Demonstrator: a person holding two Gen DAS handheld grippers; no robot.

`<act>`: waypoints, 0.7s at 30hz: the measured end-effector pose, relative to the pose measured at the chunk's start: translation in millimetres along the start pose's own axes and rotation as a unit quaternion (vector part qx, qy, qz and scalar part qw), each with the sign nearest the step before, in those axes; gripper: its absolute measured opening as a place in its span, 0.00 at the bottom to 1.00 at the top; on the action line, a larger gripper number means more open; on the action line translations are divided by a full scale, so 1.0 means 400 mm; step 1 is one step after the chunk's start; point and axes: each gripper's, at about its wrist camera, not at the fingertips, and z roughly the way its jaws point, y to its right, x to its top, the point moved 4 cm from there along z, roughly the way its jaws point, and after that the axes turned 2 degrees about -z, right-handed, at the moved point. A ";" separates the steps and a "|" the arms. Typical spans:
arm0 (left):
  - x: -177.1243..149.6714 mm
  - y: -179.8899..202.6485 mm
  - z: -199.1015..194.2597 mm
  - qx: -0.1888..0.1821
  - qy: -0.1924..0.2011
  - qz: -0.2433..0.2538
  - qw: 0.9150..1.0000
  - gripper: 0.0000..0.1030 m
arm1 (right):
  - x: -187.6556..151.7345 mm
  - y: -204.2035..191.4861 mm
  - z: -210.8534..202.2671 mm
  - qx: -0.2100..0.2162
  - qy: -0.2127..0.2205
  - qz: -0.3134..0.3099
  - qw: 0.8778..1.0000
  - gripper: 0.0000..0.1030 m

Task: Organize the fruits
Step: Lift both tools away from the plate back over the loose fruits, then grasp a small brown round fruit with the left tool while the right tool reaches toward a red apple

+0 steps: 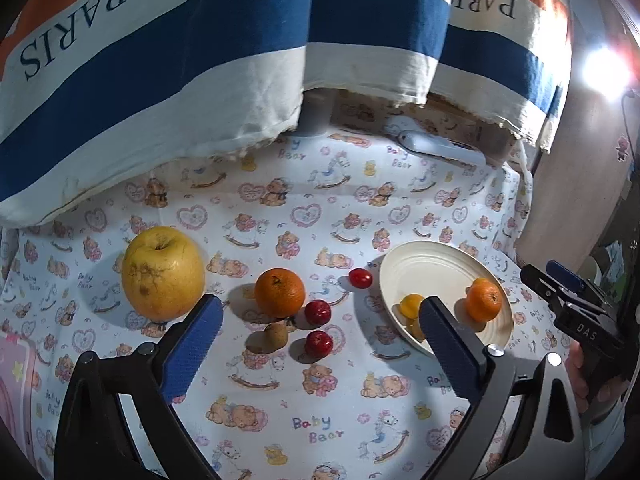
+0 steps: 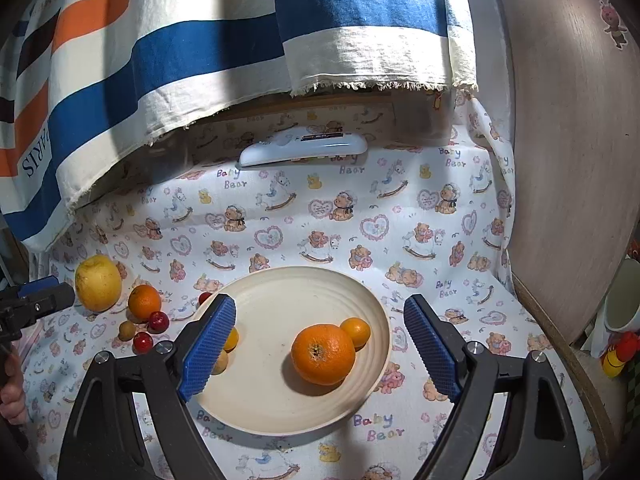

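Both our claws gape wide, holding nothing — right claw above the plate, left claw left of it — an orange inside

A striped cloth printed "PARIS" hangs across the top of both views. Below it, a white remote lies on the bear-print bench cover. A white cup stands at the right edge.
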 end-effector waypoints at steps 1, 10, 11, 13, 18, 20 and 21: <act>0.001 -0.006 0.001 0.001 0.000 -0.003 1.000 0.94 | -0.003 -0.003 0.005 -0.001 -0.003 0.000 1.000 0.85; -0.005 -0.096 0.075 0.024 -0.027 -0.027 0.999 0.73 | 0.009 -0.052 0.027 -0.010 -0.025 -0.008 1.000 0.85; -0.009 -0.104 0.084 0.021 -0.035 -0.033 0.999 0.69 | 0.016 -0.061 0.024 -0.011 -0.024 -0.009 1.000 0.85; -0.017 -0.113 0.104 0.013 -0.054 -0.041 0.998 0.63 | 0.038 -0.084 0.022 -0.008 -0.024 -0.010 1.000 0.85; -0.038 -0.115 0.127 -0.006 -0.088 -0.055 0.995 0.52 | 0.096 -0.168 0.032 0.006 -0.037 -0.004 0.999 0.85; -0.043 -0.114 0.133 -0.014 -0.096 -0.061 0.993 0.49 | 0.112 -0.210 0.048 0.024 -0.052 0.003 0.998 0.85; -0.045 -0.115 0.136 -0.018 -0.100 -0.063 0.993 0.48 | 0.117 -0.228 0.058 0.030 -0.061 0.007 0.998 0.85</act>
